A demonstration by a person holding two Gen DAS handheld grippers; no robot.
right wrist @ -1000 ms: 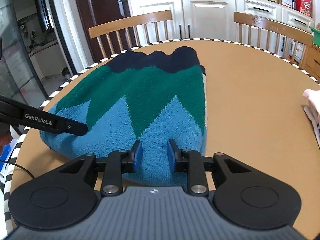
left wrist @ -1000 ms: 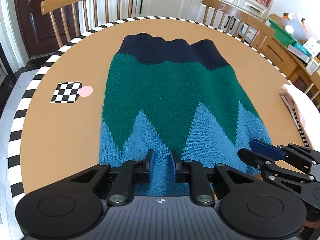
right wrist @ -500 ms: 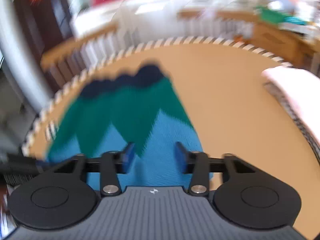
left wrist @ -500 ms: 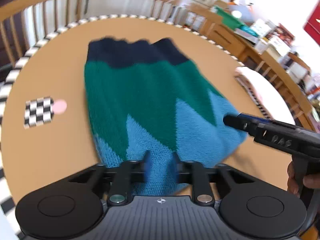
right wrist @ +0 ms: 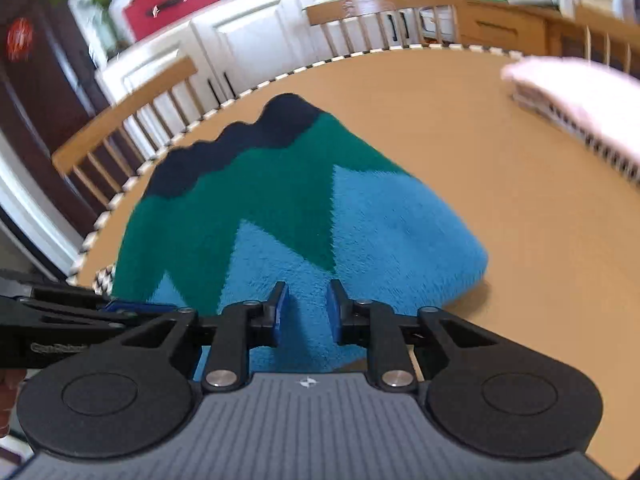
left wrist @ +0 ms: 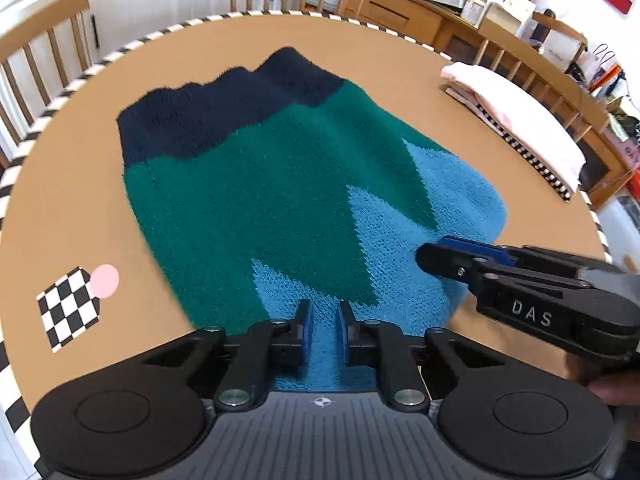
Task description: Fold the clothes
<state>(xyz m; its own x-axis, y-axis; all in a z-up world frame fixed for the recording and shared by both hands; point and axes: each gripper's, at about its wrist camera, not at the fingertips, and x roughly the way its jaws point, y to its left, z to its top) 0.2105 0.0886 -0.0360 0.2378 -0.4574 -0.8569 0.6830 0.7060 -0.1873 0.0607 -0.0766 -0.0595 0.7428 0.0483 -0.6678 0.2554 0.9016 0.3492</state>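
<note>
A folded knit sweater (left wrist: 260, 200) with navy, green and light blue bands lies on the round brown table (left wrist: 80, 200). My left gripper (left wrist: 325, 320) sits at its near light blue edge, jaws closing, with the knit filling the narrow gap between the pads. The right gripper (left wrist: 440, 256) reaches over the same edge from the right. In the right wrist view, my right gripper (right wrist: 308, 308) is also closing on the light blue edge of the sweater (right wrist: 240, 208), knit between its pads. The left gripper (right wrist: 120, 306) lies at the left.
A pile of folded pink and striped clothes (left wrist: 520, 120) lies at the table's far right edge (right wrist: 580, 96). A checkered tag (left wrist: 68, 308) with a pink dot (left wrist: 105, 280) lies left of the sweater. Wooden chairs (left wrist: 44, 40) ring the table; cabinets stand behind.
Both grippers widened their jaws and narrowed them again on the light blue edge. Both views rolled and shifted sideways, and the right gripper now reaches further over the sweater in the left view.
</note>
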